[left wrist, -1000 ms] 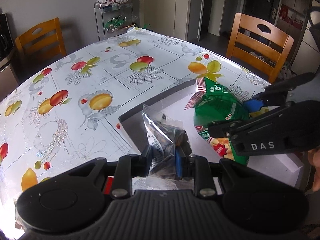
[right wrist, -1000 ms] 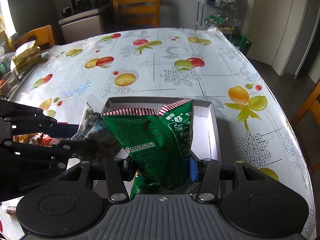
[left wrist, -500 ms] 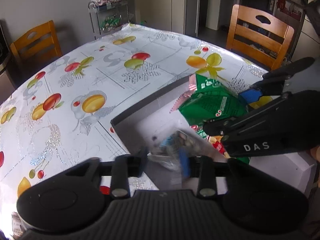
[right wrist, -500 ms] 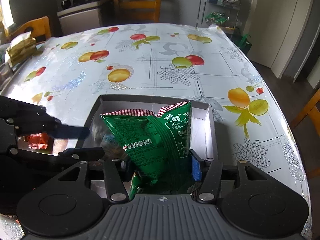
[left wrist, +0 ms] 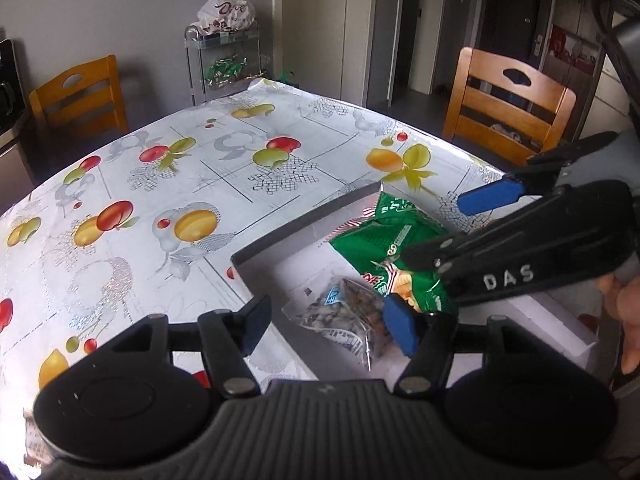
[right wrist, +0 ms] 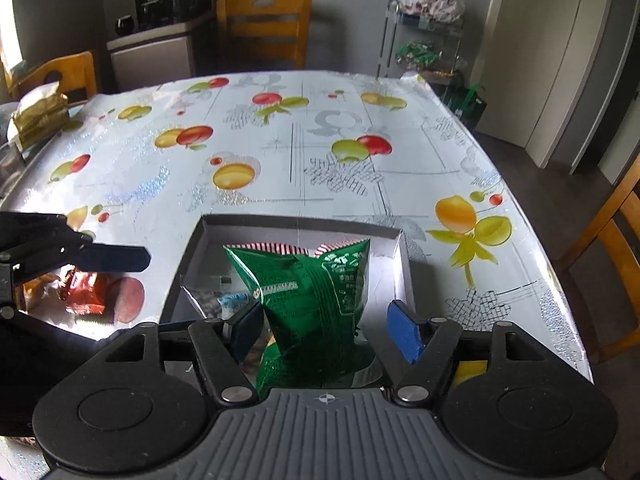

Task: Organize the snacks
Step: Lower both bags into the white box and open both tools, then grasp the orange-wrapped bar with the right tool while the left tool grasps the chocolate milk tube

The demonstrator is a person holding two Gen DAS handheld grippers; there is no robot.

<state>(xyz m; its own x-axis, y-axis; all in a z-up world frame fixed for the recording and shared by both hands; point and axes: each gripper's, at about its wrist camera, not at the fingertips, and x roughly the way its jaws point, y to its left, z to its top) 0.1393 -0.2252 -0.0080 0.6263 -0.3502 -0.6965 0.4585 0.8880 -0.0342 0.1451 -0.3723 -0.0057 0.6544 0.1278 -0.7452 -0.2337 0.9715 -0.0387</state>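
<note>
A grey-walled white box (left wrist: 304, 216) sits on the fruit-print tablecloth. In it lies a clear packet of dark snacks (left wrist: 348, 316), between the opening jaws of my left gripper (left wrist: 328, 326), whose pads stand off it. A green snack bag (right wrist: 312, 288) with a red-striped top stands in the box. It is between the opening jaws of my right gripper (right wrist: 325, 328), and the right pad is clear of it. The clear packet (right wrist: 224, 300) shows to the left of the bag. One left gripper finger (right wrist: 112, 258) reaches in from the left.
Orange-red wrapped snacks (right wrist: 84, 292) lie on the table left of the box. A gold packet (right wrist: 40, 116) sits at the far left edge. Wooden chairs (left wrist: 508, 104) ring the table, and a metal rack (right wrist: 420, 48) with a plastic bag stands behind it.
My left jaws spread and let go of the clear packet, which now lies flat in the box. My right jaws widened off the green bag, which stays standing in the box.
</note>
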